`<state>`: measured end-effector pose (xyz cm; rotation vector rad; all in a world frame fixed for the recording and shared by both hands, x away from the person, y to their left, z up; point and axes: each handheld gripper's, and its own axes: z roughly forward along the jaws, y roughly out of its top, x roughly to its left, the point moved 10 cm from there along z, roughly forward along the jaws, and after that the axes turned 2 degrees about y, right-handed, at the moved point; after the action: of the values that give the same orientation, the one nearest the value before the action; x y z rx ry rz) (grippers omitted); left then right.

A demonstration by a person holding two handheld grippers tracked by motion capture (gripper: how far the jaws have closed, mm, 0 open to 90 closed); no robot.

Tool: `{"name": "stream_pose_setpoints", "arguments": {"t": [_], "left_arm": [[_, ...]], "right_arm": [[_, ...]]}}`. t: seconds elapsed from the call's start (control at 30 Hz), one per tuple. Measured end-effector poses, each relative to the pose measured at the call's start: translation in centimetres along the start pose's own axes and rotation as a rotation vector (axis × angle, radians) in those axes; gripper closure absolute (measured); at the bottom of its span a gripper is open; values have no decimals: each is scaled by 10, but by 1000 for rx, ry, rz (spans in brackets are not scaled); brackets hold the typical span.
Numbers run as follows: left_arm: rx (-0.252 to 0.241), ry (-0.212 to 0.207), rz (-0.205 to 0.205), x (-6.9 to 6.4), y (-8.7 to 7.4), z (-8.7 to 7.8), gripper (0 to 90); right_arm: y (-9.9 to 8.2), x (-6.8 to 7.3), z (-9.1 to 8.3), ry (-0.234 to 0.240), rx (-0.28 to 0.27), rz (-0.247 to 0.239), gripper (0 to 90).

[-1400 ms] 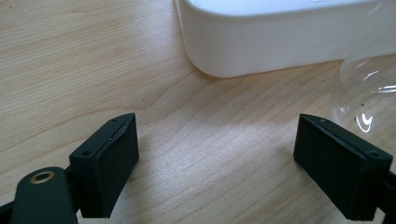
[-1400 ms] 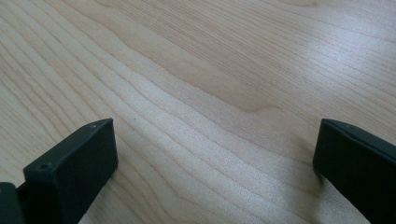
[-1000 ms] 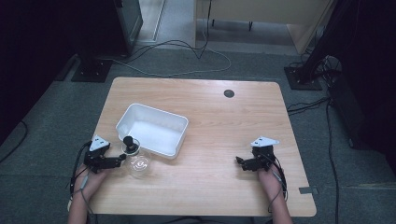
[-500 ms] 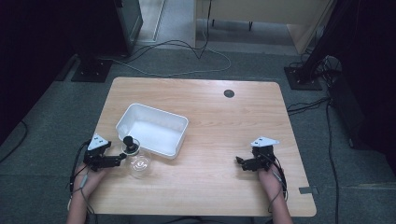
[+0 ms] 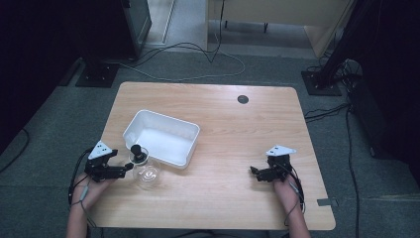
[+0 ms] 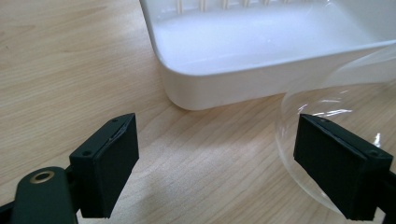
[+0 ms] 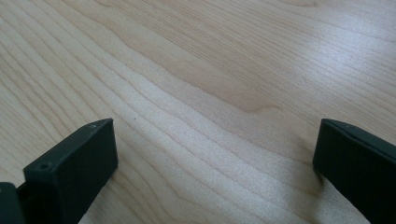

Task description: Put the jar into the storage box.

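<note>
Behind one finger, clear glass vessel (image 6: 327,121)

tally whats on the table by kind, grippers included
white bin: 1
clear glass jar: 1
black-knobbed lid: 1
grippers: 2, left gripper, right gripper
total: 5

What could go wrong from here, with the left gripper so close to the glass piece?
1. The left gripper is open beside the clear glass flask; one jaw sits against its wall in the left gripper view, so a sideways nudge could roll or tip it.
2. The flask stands close to the white tray, so a push may knock glass against it.
3. Glass may slip in the gripper.
</note>
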<state>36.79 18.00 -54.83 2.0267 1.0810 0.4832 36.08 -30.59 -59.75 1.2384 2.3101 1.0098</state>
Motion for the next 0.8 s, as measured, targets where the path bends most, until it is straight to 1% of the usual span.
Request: {"name": "stream_pose_setpoints", "arguments": {"t": [0.07, 0.13, 0.23, 0.4, 0.5, 0.53, 0.57, 0.63, 0.7, 0.73, 0.8], "left_arm": [[-9, -20, -14, -2, 3, -4, 140], [-14, -35, -13, -4, 5, -7, 140], [-8, -47, 17, -9, 7, -11, 140], [4, -71, 47, -17, 9, -16, 140], [0, -89, 52, -21, 11, -18, 140], [0, -89, 52, -21, 11, -18, 140], [3, -108, 45, -23, 12, -20, 140], [8, -120, 43, -26, 12, -21, 140], [11, -127, 52, -28, 12, -23, 141], [13, -134, 64, -30, 13, -24, 141], [13, -134, 72, -31, 13, -25, 141]], "right_arm": [[0, 0, 0, 0, 0, 0, 0], [0, 0, 0, 0, 0, 1, 0], [0, 0, 0, 0, 0, 0, 0], [0, 0, 0, 0, -1, 0, 0], [0, 0, 0, 0, 0, 0, 0], [0, 0, 0, 0, -1, 0, 0], [0, 0, 0, 0, 0, 0, 0], [0, 0, 0, 0, -1, 0, 0], [0, 0, 0, 0, -1, 1, 0], [0, 0, 0, 0, -1, 1, 0], [0, 0, 0, 0, 0, 1, 0]]}}
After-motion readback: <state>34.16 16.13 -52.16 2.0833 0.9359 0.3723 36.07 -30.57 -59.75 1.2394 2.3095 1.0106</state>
